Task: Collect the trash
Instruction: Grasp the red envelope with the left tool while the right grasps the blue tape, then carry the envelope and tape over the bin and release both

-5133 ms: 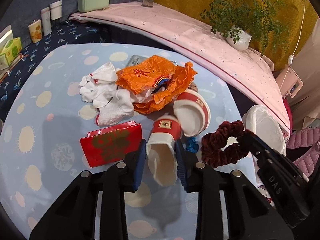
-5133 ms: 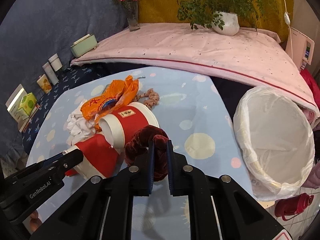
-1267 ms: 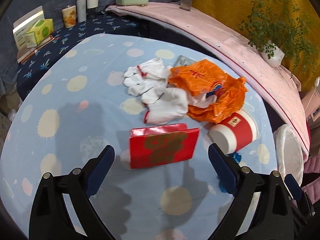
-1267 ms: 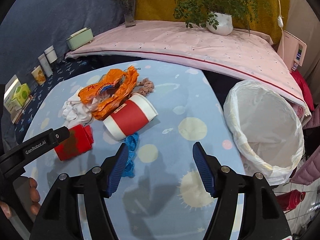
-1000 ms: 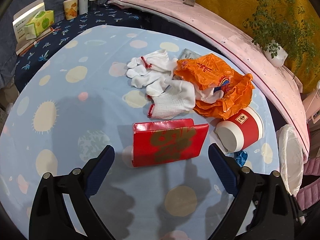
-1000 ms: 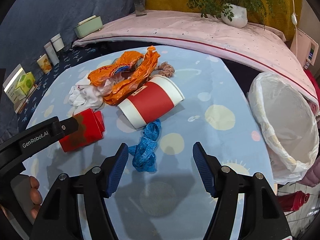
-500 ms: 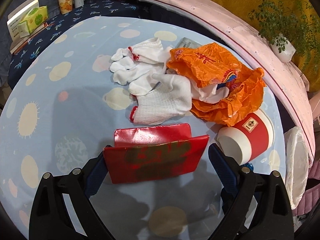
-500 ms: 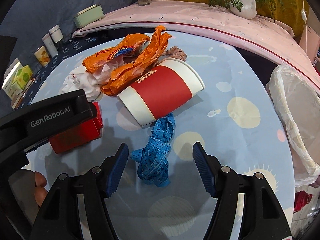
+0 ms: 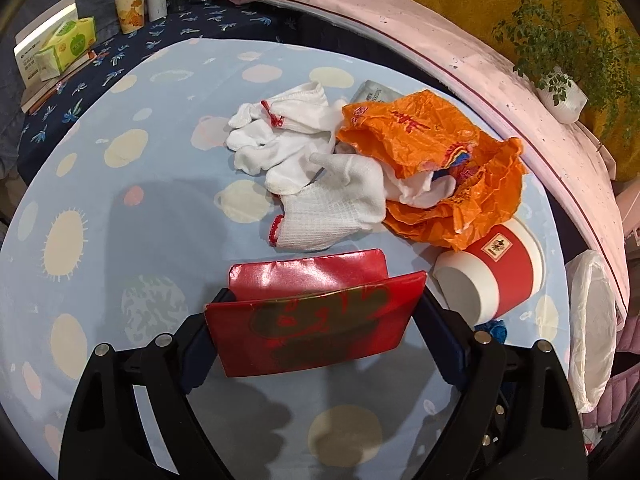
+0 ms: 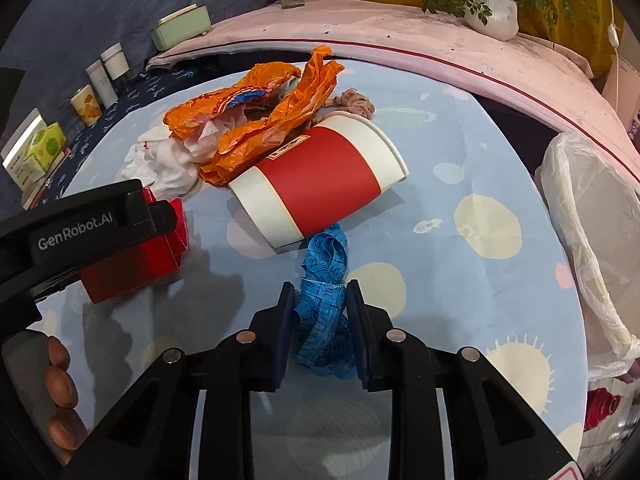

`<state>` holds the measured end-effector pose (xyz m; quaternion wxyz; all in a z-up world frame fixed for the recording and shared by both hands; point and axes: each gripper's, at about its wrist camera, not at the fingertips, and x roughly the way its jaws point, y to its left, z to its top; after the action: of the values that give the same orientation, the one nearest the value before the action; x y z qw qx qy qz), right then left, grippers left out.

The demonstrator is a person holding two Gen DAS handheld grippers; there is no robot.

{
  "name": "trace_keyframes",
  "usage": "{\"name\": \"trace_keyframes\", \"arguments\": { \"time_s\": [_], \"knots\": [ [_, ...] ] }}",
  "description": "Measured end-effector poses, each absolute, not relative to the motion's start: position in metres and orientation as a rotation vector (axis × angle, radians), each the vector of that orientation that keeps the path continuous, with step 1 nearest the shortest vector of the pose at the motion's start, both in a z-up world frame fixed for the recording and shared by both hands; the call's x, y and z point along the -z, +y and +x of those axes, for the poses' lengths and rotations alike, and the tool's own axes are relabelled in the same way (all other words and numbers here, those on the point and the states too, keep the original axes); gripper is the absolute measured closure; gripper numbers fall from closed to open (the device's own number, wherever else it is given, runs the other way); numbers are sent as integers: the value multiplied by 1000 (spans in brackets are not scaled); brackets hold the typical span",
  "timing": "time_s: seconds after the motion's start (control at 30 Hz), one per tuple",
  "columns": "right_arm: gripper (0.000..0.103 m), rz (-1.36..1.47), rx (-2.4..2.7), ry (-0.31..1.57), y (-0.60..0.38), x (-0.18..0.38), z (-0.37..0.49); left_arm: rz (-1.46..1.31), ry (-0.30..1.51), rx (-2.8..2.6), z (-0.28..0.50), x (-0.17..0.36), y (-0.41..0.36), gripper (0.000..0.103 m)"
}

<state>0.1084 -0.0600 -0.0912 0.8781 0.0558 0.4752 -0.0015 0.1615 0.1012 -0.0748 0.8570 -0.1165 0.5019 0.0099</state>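
In the left wrist view my left gripper stands wide around a flat red box. Its jaws are closing and the pads touch the box's two ends. My right gripper is closing on a crumpled blue tape measure, with both pads against it. A red-and-white paper cup lies on its side just beyond the tape. An orange plastic bag and white gloves lie behind the box. The bin with a white liner stands off the table's right edge.
The round table has a pale blue spotted cloth. A beige scrunchie lies behind the cup. A tissue box and several jars stand on a dark shelf at the back left. A potted plant sits on the pink ledge.
The right jaws have narrowed onto the blue tape measure. The left gripper has come down over the red box, which now fills the span between its pads.
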Motion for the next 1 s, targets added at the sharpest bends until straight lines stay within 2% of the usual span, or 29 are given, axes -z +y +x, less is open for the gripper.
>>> {"name": "trace_keyframes", "arguments": {
  "time_s": [0.43,1.0],
  "knots": [
    [82,157,25,875,-90,45,81,-211,974,65,138,27,72,19],
    [82,241,181,747,-187,1,46,-82,907,261,120,-16,-42,19]
  ]
}}
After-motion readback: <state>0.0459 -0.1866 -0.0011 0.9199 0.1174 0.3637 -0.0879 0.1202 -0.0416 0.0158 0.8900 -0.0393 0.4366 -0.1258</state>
